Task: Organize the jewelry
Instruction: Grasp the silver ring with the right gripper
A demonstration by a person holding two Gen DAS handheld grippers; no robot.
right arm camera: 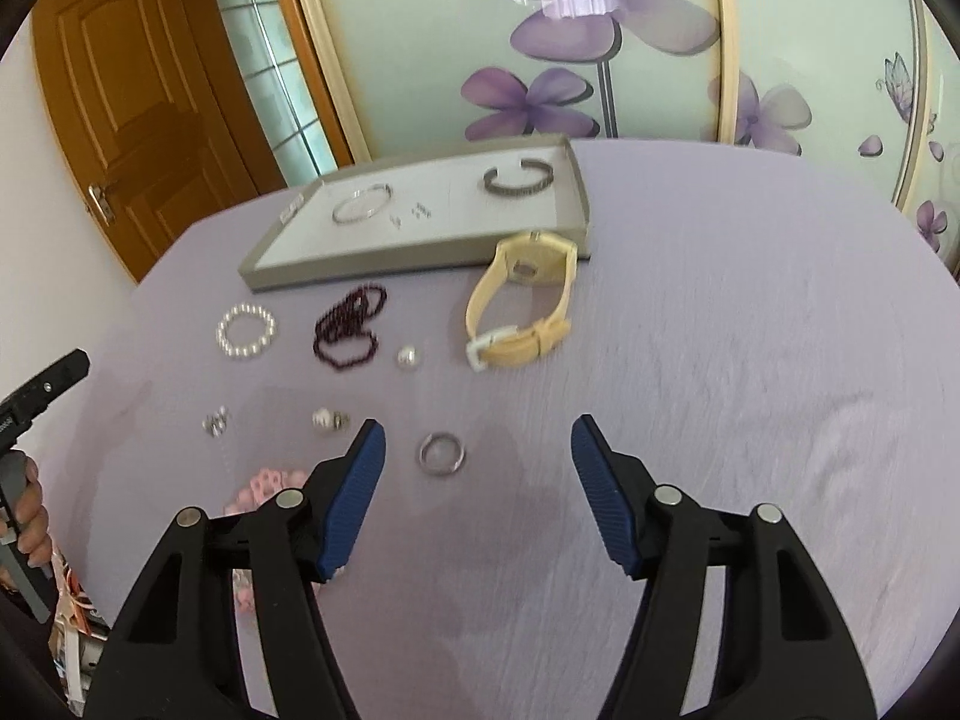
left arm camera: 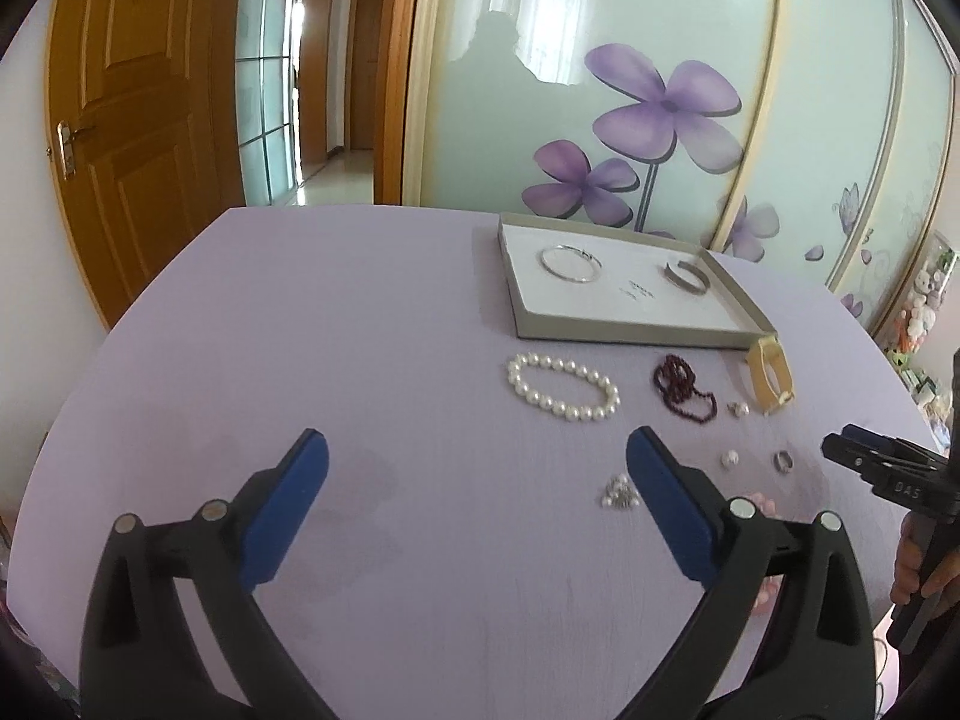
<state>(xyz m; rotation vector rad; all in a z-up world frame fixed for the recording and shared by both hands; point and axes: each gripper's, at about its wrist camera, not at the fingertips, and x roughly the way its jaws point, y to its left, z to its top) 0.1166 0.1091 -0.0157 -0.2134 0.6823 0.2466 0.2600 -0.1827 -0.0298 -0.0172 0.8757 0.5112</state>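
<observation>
A grey tray (left arm camera: 618, 333) (right arm camera: 372, 261) with a white floor holds a silver bangle (left arm camera: 570, 264) (right arm camera: 362, 203), a dark cuff (left arm camera: 687, 277) (right arm camera: 517, 178) and small studs. On the lilac table lie a pearl bracelet (left arm camera: 563, 387) (right arm camera: 246, 330), a dark red bead strand (left arm camera: 684, 387) (right arm camera: 350, 327), a cream watch (left arm camera: 770, 377) (right arm camera: 521, 306), a silver ring (left arm camera: 784, 460) (right arm camera: 442, 453) and small earrings (left arm camera: 618, 491) (right arm camera: 331, 419). My left gripper (left arm camera: 477, 456) is open and empty, in front of the pearls. My right gripper (right arm camera: 478, 441) is open, with the ring between its fingertips.
A pink bead piece (right arm camera: 264, 489) lies partly under the right gripper's left finger. The right gripper's body shows at the right edge of the left wrist view (left arm camera: 888, 468). A flowered sliding wardrobe door (left arm camera: 630, 90) stands behind the table, and a wooden door (left arm camera: 138, 120) to the left.
</observation>
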